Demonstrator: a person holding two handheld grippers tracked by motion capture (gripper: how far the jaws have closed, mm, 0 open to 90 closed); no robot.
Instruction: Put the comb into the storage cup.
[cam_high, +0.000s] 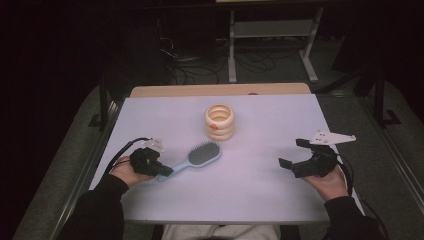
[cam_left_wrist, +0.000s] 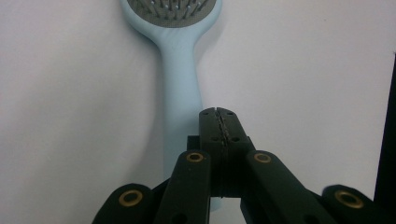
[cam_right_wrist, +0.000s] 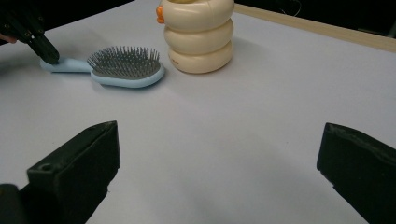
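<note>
High view: a blue hairbrush (cam_high: 197, 157) lies on the white counter (cam_high: 250, 190), w/ a cream ring-stack pot (cam_high: 219, 121) behind it. The left claw (cam_high: 164, 170) sits at the handle end; the right claw (cam_high: 293, 152) is far off.

Left gripper view: left claw (cam_left_wrist: 218, 115) is pressed closed, empty, over the handle.

Right gripper view: right claw (cam_right_wrist: 217, 154) is wide open. The pot has an orange bit (cam_right_wrist: 160, 14).
</note>
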